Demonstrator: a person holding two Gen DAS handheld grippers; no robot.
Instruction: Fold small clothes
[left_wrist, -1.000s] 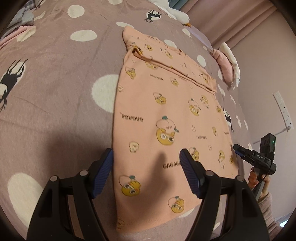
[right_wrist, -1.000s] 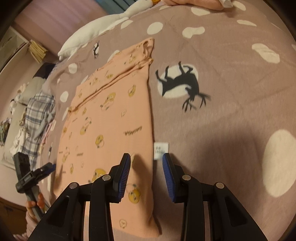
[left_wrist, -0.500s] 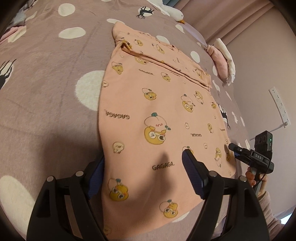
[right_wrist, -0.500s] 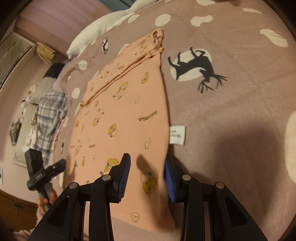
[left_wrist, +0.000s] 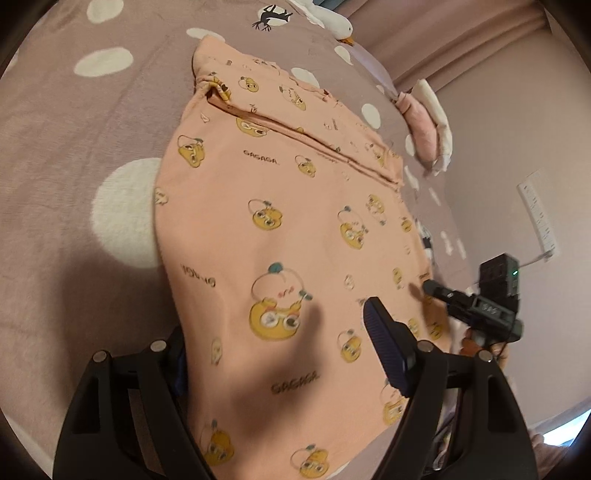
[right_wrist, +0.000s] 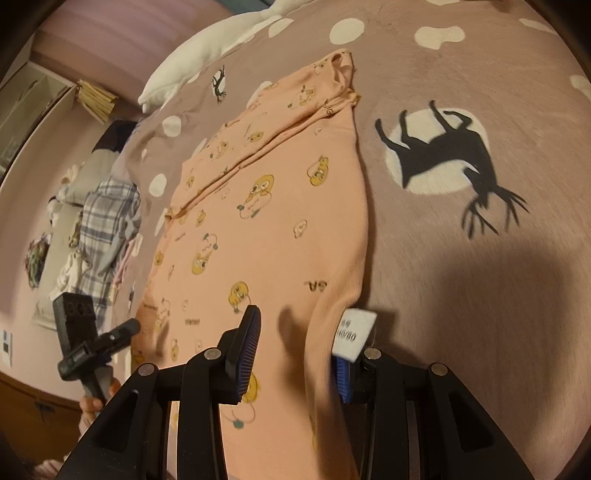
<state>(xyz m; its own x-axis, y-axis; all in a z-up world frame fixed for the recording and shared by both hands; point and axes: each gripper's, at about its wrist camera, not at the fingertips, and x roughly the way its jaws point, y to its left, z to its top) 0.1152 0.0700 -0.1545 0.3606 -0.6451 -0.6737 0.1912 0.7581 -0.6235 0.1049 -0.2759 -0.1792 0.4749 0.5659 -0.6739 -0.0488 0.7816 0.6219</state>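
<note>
A bed is covered by a mauve fleece blanket (right_wrist: 461, 302) printed with white dots and black deer silhouettes. A peach children's garment with yellow cartoon prints (left_wrist: 280, 229) is spread flat on it. A white goose-shaped plush (left_wrist: 332, 20) and a plaid shirt (right_wrist: 107, 221) are seen near the edges.

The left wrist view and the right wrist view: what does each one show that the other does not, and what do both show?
Only the left wrist view shows the white power strip on the wall and the pink and white cushion. Only the right wrist view shows the garment's white size label, the black deer print on the blanket, and the plaid cloth at the bedside. Both show the peach garment with yellow cartoon prints, lying flat on the mauve spotted blanket.
</note>
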